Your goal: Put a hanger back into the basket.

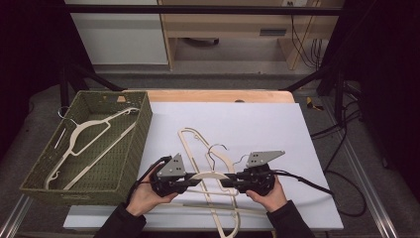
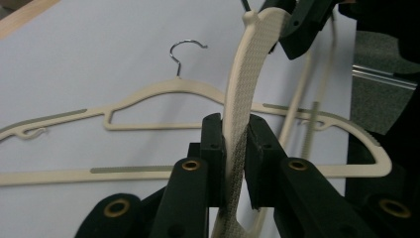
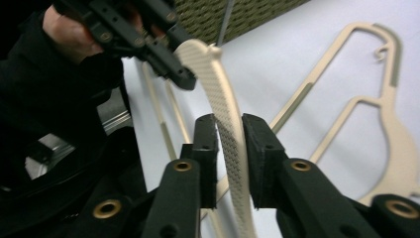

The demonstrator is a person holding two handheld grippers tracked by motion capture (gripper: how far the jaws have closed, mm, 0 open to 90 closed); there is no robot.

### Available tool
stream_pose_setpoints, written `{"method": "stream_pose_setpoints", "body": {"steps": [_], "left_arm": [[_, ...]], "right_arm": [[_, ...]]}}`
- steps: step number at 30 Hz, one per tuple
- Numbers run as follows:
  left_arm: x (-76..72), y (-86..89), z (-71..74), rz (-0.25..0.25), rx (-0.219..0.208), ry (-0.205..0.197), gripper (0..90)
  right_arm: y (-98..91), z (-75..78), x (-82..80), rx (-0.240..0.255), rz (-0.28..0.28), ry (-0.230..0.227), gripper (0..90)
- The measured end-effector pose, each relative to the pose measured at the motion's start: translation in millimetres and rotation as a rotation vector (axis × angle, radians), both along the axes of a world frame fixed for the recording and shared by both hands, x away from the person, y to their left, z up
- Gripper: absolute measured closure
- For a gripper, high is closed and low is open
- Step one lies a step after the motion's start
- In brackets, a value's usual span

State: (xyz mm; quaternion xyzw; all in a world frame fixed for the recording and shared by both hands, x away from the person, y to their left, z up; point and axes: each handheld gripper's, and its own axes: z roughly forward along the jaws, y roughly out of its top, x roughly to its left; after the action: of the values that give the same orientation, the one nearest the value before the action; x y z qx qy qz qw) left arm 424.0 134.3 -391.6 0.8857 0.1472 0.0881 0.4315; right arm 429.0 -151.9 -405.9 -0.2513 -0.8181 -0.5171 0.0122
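A cream hanger (image 1: 210, 175) is held up level between my two grippers near the table's front edge. In the high view my left gripper (image 1: 197, 181) has one end and my right gripper (image 1: 225, 181) the other. In the left gripper view the left gripper (image 2: 236, 148) has its pads pressed on the textured arm of the hanger (image 2: 247, 74). In the right gripper view the hanger (image 3: 218, 89) runs between the pads of the right gripper (image 3: 229, 148). It lies against one pad, with a thin gap at the other.
Two more cream hangers (image 1: 198, 148) lie on the white sheet (image 1: 277, 129) under and behind the grippers. At the left a green woven basket (image 1: 141, 134) holds another hanger (image 1: 84, 141). The sheet's right half is bare.
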Motion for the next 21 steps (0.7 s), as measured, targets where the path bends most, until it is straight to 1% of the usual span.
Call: {"method": "stream_pose_setpoints", "body": {"steps": [1,2,5,6,8,9,11,13,17,18,19,20,21], "left_arm": [[-0.2,0.1,0.4,-0.007,0.002,0.002,81.0],[-1.2,-0.7,0.3,-0.006,-0.011,0.020,81.6],[-3.3,-1.6,1.3,-0.012,-0.019,0.034,83.4],[-4.6,-2.3,1.6,-0.011,-0.030,0.041,83.9],[-6.4,-3.3,2.1,-0.005,-0.035,0.034,85.0],[-7.1,-3.5,2.2,-0.001,-0.038,0.033,85.2],[-7.9,-3.3,2.8,0.016,-0.045,0.027,85.4],[-7.5,-0.8,4.2,0.032,-0.054,0.020,85.7],[-6.2,6.6,7.7,0.088,-0.074,0.006,85.7],[-5.9,8.9,9.1,0.105,-0.078,-0.003,85.7],[-5.9,10.3,10.0,0.116,-0.085,-0.004,85.7],[-5.8,12.8,11.9,0.133,-0.093,-0.014,85.6],[-5.6,14.3,13.1,0.143,-0.099,-0.015,85.6]], "right_arm": [[-0.8,0.9,-0.2,0.004,-0.005,-0.010,73.4],[-1.3,1.4,-0.5,0.007,-0.012,-0.018,72.0],[-2.7,2.5,-0.7,0.006,-0.030,-0.050,67.5],[-2.9,2.6,-0.8,0.005,-0.033,-0.055,65.5],[-4.0,3.4,-1.6,0.003,-0.057,-0.079,60.4],[-4.6,3.9,-1.8,0.004,-0.063,-0.085,59.6],[-6.8,5.5,-2.1,0.012,-0.076,-0.098,56.4],[-10.9,8.8,-3.3,0.014,-0.093,-0.112,49.0],[-20.4,15.5,-6.1,0.026,-0.139,-0.152,38.5],[-25.1,17.2,-6.6,0.047,-0.152,-0.160,35.7],[-29.5,17.9,-6.5,0.059,-0.170,-0.167,31.8],[-32.8,18.4,-6.5,0.065,-0.188,-0.171,29.0],[-38.8,19.1,-6.4,0.072,-0.223,-0.181,24.4]]}}
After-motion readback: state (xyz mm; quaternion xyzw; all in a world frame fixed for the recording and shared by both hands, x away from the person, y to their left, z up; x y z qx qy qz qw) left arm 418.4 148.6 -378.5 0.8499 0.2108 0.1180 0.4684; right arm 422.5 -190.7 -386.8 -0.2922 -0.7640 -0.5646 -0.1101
